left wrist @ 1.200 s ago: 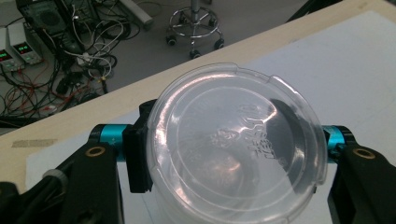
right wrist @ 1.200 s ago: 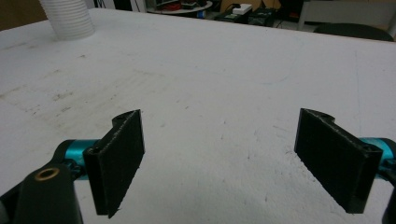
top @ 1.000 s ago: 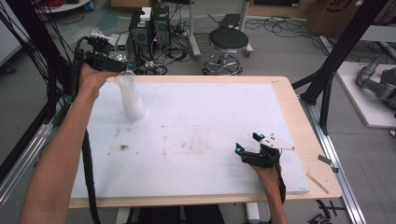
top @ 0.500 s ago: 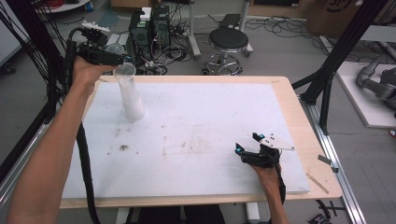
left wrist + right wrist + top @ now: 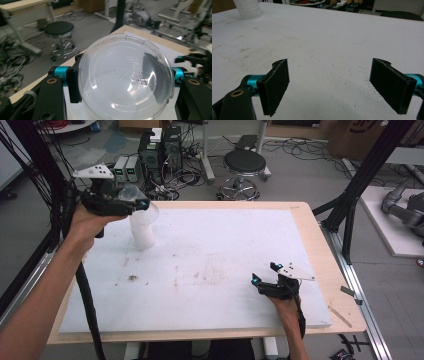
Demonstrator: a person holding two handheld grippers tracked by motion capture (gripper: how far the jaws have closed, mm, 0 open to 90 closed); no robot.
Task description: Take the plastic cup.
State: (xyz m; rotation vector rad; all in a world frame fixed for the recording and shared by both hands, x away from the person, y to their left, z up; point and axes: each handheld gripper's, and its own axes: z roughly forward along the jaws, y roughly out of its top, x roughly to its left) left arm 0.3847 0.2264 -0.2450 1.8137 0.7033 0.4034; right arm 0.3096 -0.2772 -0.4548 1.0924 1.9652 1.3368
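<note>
— Table (image 5: 310, 227) first, since it is the largest thing we see: a wooden top almost wholly covered by a white sheet (image 5: 215, 265), with faint dark smudges near the sheet's middle and left.

— Agreed. Behind it on the floor we have a black round stool (image 5: 244, 164) and a cluster of electronics boxes (image 5: 160, 147) with tangled cables.

— Next in size, the stack of cups (image 5: 142, 231). We see it standing upright on the sheet near the far left corner, white and ribbed.

— And just above that stack we find the clear plastic cup (image 5: 125, 80). In the left gripper view its round bottom faces the camera, so it lies tilted on its side in the air, not resting on the table.

— What holds it?

— The left gripper (image 5: 131, 204). Its jaws are pinching the cup from both sides; we can see a black pad pressed against the cup's wall in the left gripper view.

— And the other hand?

— The right gripper (image 5: 262, 279) sits low over the near right part of the sheet, well apart from the cups. In the right gripper view its jaws stand spread wide with nothing but bare sheet between them.
</note>
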